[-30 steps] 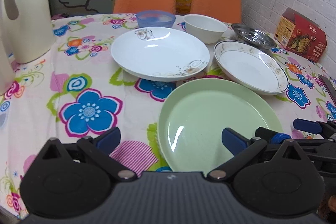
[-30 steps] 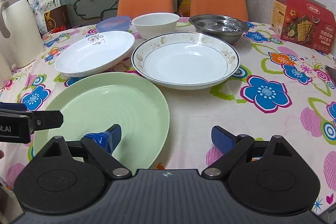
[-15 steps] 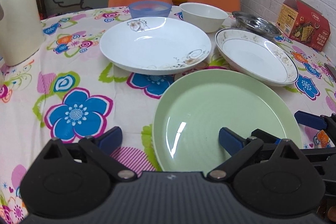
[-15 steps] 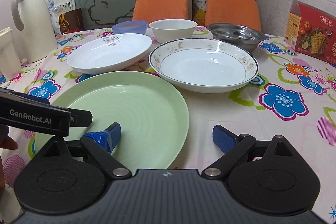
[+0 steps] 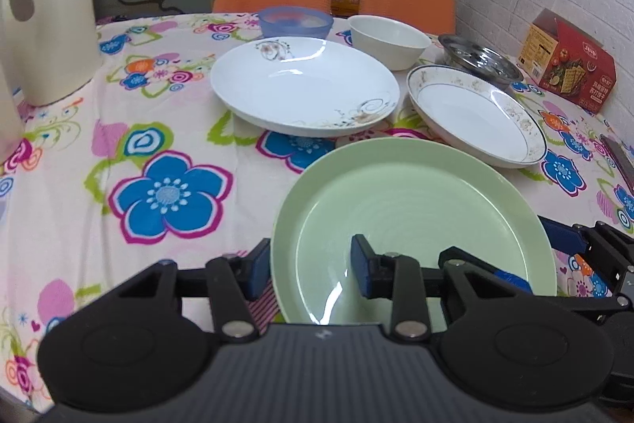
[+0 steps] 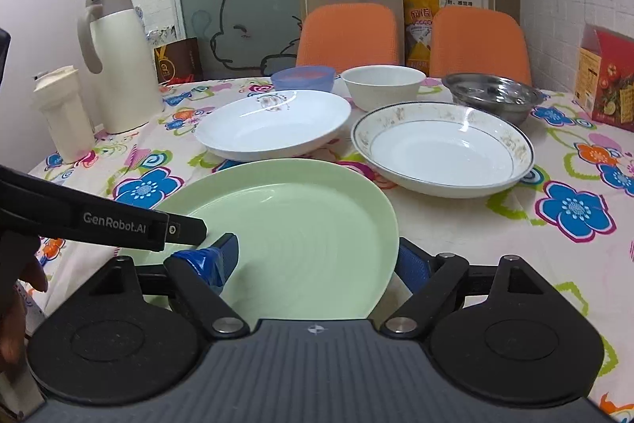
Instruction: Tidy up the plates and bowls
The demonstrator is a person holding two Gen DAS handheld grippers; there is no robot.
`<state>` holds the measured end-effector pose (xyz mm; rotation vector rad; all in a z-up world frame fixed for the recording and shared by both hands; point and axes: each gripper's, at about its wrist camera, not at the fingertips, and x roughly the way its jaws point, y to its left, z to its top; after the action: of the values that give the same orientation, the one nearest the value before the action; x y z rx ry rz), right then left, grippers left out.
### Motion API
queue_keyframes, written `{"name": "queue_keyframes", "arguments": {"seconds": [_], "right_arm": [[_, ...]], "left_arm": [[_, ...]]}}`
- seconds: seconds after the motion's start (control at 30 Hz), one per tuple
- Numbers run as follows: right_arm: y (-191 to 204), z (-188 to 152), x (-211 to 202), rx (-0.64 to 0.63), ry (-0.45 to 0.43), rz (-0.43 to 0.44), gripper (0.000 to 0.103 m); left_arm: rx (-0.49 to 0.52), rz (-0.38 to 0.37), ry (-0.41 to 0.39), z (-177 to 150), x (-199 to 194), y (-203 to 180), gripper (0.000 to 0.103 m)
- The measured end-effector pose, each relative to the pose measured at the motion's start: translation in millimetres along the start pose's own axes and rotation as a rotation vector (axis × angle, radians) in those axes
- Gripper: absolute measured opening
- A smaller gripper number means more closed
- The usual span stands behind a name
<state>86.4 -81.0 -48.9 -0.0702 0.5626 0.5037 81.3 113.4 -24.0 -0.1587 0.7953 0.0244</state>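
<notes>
The green plate [image 5: 416, 209] is seen nearest on the tabletop [image 5: 79, 193], which is covered by a flowered cloth. Its left rim is straddled by the left tongs [image 5: 309, 264]: one blue pad lies outside the rim, the other over the plate's inner floor, and the pads are drawn partly together; whether the rim is actually pinched cannot be told. In the right wrist view the right rim of the same plate [image 6: 289, 224] is straddled by the right tongs [image 6: 317, 258], one pad resting inside the plate and the other just outside its edge, again narrowed but with contact not clear. Whether the plate is lifted off the cloth cannot be told.

Beyond the green plate, a white plate with a floral motif [image 5: 303, 90] is set to the left and a gold-rimmed white plate [image 5: 475, 113] to the right, close beside each other. Farther back a blue bowl [image 5: 295, 22], a white bowl [image 5: 388, 40] and a steel bowl [image 5: 479, 60] are ranged in a row. A cream thermos jug [image 6: 119, 62] is stood at the left edge of the tabletop, and a red cracker box [image 5: 570, 60] at the right by the wall. Two orange chairs [image 6: 346, 34] are placed behind
</notes>
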Motion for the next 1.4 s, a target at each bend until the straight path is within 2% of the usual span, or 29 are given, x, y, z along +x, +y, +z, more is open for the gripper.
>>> {"name": "queue_keyframes", "arguments": {"seconds": [0.1,0.23,0.33,0.47,0.57,0.63,0.67,0.7,0.73,0.83,0.87,0.97,1.13,1.2,1.3,1.4], "right_arm": [[18,0,7,0.011,0.002,0.046,0.071],[41,8,15,-0.007,-0.002,0.11,0.072],[52,9,20,-0.039,-0.003,0.121,0.073],[57,5,33,-0.033,0.052,0.122,0.073],[58,2,36,-0.047,0.056,0.127,0.075],[58,4,36,-0.059,0.067,0.136,0.075],[54,6,35,-0.053,0.078,0.157,0.072],[47,9,32,-0.031,0.079,0.178,0.072],[38,13,27,-0.004,0.058,0.177,0.073],[16,39,20,0.004,-0.014,0.122,0.073],[10,51,25,-0.009,-0.026,0.108,0.073],[1,84,55,-0.047,-0.03,0.09,0.074],[-12,117,121,-0.078,0.046,0.089,0.073],[-16,120,144,-0.067,0.09,0.104,0.073],[-18,123,171,-0.078,0.147,0.101,0.073],[-17,122,185,-0.088,0.191,0.114,0.073]], "left_arm": [[-0.007,0.064,-0.015,-4,-11,15,0.033],[-0.067,0.099,-0.018,-6,-23,45,0.033],[-0.08,0.114,-0.027,-5,-27,57,0.033],[-0.092,0.133,0.001,-7,-12,64,0.033],[-0.079,0.14,-0.017,-7,-7,65,0.033],[-0.085,0.116,-0.015,-7,-6,67,0.039],[-0.086,0.101,-0.01,-5,-6,69,0.058],[-0.093,0.098,-0.018,-3,-8,72,0.081],[-0.104,0.087,-0.041,-1,-14,75,0.085],[-0.124,0.079,-0.115,17,-28,86,0.09],[-0.129,0.08,-0.139,27,-30,88,0.094],[-0.116,0.057,-0.17,60,-22,94,0.094],[-0.117,-0.004,-0.104,102,25,104,0.094],[-0.119,-0.058,-0.061,114,50,108,0.094],[-0.151,-0.087,-0.003,126,80,112,0.094],[-0.17,-0.078,0.009,133,94,116,0.094]]}}
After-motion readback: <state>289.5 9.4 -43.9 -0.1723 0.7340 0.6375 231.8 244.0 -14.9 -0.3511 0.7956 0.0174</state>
